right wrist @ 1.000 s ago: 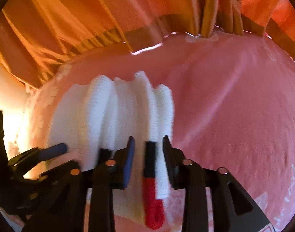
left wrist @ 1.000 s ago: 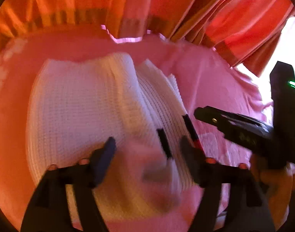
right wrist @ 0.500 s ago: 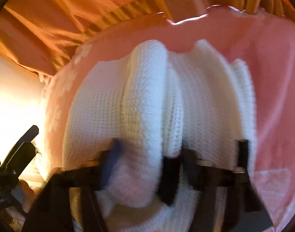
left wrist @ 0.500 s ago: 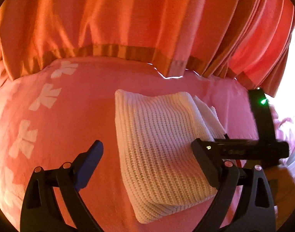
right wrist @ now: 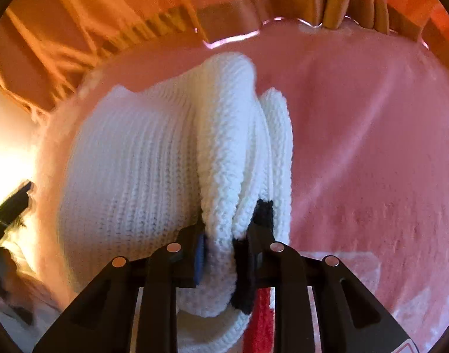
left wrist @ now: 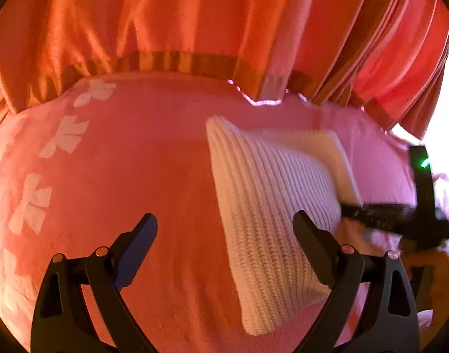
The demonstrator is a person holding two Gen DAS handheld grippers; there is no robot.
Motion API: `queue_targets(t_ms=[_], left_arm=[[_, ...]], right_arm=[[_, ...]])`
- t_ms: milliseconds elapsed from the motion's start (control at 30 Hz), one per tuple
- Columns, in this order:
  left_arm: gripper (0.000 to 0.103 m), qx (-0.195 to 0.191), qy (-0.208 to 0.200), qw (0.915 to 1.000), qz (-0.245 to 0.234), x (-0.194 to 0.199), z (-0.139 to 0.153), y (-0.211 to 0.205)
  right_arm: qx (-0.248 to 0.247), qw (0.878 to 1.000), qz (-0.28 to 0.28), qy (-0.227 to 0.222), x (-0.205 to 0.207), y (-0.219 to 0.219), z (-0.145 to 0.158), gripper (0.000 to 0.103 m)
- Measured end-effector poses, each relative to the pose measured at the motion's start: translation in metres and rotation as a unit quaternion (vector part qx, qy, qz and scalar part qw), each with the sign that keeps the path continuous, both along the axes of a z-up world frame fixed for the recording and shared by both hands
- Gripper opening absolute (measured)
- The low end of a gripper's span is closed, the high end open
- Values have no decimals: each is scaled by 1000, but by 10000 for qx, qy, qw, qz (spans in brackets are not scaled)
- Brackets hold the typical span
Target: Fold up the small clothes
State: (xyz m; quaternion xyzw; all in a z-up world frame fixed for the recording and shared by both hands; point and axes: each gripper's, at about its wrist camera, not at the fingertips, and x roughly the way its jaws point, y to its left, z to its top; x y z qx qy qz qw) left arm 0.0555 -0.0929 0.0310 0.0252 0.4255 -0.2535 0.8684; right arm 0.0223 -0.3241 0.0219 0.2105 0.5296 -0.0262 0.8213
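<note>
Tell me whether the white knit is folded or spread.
Folded: the white knit lies doubled in stacked layers, its edge pinched by the right gripper.

The left tongs (left wrist: 224,235) stand wide apart with nothing between their two fingers, the blue-padded finger (left wrist: 136,247) on one side and the plain black finger (left wrist: 315,244) on the other, both pointing forward and a little downward. The right tongs (right wrist: 221,253) are drawn close together and pinch a thick fold of white knit (right wrist: 218,206), which bulges out ahead of and below the fingertips. Seen from the left tongs, the right tongs lie off to the right, reaching in sideways, with the person's hand (left wrist: 430,267) gripping the handle behind them.
</note>
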Motion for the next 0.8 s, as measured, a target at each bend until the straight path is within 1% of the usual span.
queue_targets(t_ms=[67,100,133,167,267,333,400,433,467,533,600,667,700,767,800], left_arm=[[91,84,18,10000,-17,-2,-6,-5],[91,158,19,9999,-26,-4,-10,-8],[91,225,29,9997,-51,-6,-13,-12],[91,270,43,9996,-79,-7,-16,-15],[91,422,93,9988,-224,-14,-26,-24],[91,493,108,9983,-302,-19,-31,-29],[91,540,105,9979,-355,-23,-33,-32],[91,559,102,9977,-379,-24,-34,-33],[91,578,98,9975,-398,-24,-35,-35],[91,639,83,9971,-414,-26,-37,-37],[91,660,112,9967,-453,-27,-39,-38],[91,641,130,9967,-491,-28,-40,-38],[91,638,147,9965,-521,-28,-41,-39],[91,694,208,9957,-584,-29,-44,-40],[91,701,278,9954,-598,-29,-46,-41]], right_arm=[[324,9990,-77,-302,-6,-4,16,33],[412,9984,-3,-380,-10,-3,21,38],[445,9983,94,-356,-13,-1,22,49],[445,9984,159,-303,-15,1,22,55],[453,9985,315,-28,-21,12,15,58],[417,9982,429,-63,-29,19,13,59],[302,9984,470,-46,-32,22,7,59],[284,9985,462,-9,-32,23,2,45],[254,9987,441,-21,-33,22,0,26],[284,9987,385,-153,-39,16,8,23],[255,9983,373,-370,-47,7,24,23],[263,9984,264,-421,-55,-6,28,23],[243,9992,219,-246,-56,-11,20,24],[224,9990,361,154,-54,-10,-1,29],[267,9988,375,153,-54,-8,-3,29]])
